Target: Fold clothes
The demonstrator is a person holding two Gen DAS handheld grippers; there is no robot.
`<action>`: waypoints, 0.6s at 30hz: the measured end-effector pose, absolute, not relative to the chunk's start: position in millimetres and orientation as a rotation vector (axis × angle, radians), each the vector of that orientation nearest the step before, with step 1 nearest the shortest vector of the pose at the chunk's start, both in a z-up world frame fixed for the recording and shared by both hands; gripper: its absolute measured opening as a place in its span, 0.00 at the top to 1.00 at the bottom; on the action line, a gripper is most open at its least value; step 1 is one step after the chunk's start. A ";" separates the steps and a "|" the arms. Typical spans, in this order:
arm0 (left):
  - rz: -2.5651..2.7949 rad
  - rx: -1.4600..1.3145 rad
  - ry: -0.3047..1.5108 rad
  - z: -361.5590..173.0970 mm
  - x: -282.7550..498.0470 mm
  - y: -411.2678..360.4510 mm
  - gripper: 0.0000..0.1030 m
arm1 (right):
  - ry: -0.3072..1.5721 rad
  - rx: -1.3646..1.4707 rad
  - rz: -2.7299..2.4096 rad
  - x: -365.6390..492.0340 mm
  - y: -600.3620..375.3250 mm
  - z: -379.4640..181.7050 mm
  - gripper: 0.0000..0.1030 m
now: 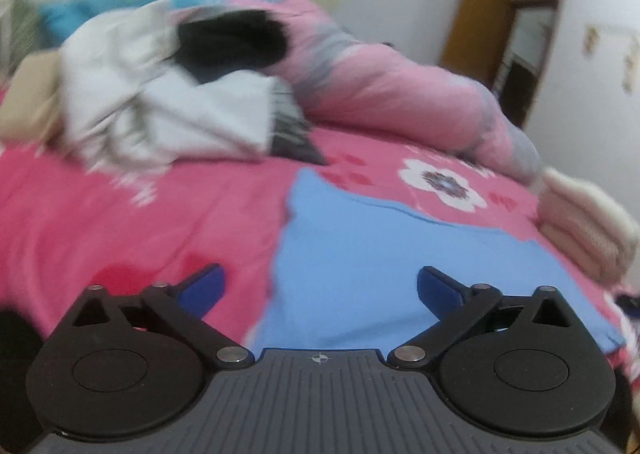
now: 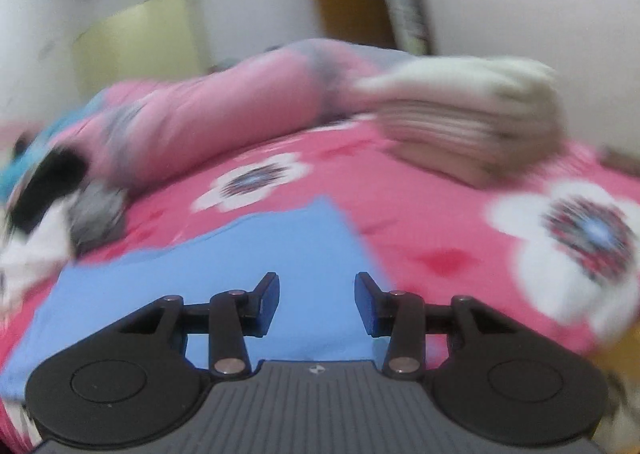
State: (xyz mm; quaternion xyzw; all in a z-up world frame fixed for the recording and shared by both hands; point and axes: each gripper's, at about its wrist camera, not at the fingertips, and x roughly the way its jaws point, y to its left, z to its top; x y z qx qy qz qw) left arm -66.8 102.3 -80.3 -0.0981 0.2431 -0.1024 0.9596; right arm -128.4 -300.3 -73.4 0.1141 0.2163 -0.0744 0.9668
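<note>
A light blue garment [image 1: 400, 254] lies flat on the pink flowered bedspread [image 1: 120, 213], and it shows in the right wrist view too [image 2: 240, 254]. My left gripper [image 1: 320, 286] hovers over its left part, jaws wide apart and nothing between the blue pads. My right gripper [image 2: 316, 302] is above the garment's right part, jaws partly apart and nothing between them. A heap of unfolded white and black clothes [image 1: 168, 93] lies farther back on the left. Both views are motion-blurred.
A rolled pink quilt [image 1: 400, 93] runs along the far side of the bed. A stack of folded cream clothes [image 2: 472, 125] sits at the bed's right, seen also in the left wrist view [image 1: 588, 221]. A wooden door [image 1: 480, 21] and white walls lie beyond.
</note>
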 end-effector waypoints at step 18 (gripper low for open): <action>-0.188 -0.038 0.700 -117.7 -15.0 15.5 0.00 | 0.560 -0.006 -0.017 -73.0 -208.6 -122.8 0.06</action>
